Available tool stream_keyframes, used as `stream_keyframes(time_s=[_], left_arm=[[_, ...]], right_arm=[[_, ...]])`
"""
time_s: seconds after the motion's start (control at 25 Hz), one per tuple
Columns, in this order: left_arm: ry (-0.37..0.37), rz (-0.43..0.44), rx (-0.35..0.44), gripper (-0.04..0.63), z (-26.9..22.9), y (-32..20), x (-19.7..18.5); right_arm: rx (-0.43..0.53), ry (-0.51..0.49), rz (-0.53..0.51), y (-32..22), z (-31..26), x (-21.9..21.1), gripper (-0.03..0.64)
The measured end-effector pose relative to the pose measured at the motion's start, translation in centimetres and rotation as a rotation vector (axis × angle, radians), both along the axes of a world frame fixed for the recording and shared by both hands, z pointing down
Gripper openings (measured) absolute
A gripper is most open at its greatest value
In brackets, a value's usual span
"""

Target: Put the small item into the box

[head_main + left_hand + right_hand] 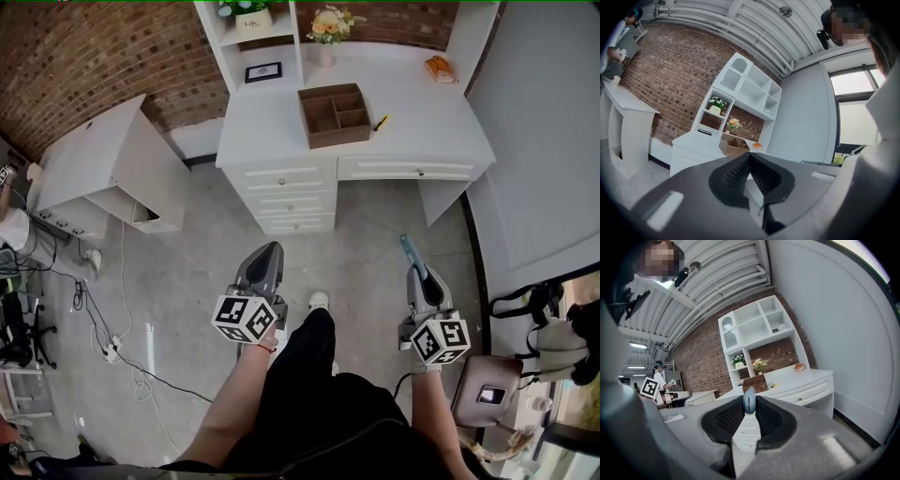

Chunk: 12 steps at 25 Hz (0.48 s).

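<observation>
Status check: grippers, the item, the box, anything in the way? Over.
Left gripper shut, empty. Right gripper shut on small blue item. Box on desk ahead, not yet reached. Nothing seen in the way.

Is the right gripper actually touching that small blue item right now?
Touching. The right gripper view shows the right gripper with its jaws pressed against both sides of the small blue item.

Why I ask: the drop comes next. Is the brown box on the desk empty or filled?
Empty, it seems: in the head view the brown box shows only bare compartment floors.
</observation>
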<state>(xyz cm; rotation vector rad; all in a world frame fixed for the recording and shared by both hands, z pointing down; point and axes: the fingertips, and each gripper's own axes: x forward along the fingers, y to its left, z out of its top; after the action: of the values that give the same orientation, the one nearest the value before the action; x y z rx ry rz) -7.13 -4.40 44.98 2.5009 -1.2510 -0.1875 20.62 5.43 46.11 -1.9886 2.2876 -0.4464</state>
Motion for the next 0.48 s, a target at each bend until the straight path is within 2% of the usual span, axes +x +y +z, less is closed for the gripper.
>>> stream_keyframes(time_s=[0.48], left_arm=[[-0.015, 0.011, -0.010, 0.000, -0.4, -10.0, 0.9]], right_arm=[[-0.017, -0.008, -0.013, -10.1, -0.1, 0.2, 0.063]])
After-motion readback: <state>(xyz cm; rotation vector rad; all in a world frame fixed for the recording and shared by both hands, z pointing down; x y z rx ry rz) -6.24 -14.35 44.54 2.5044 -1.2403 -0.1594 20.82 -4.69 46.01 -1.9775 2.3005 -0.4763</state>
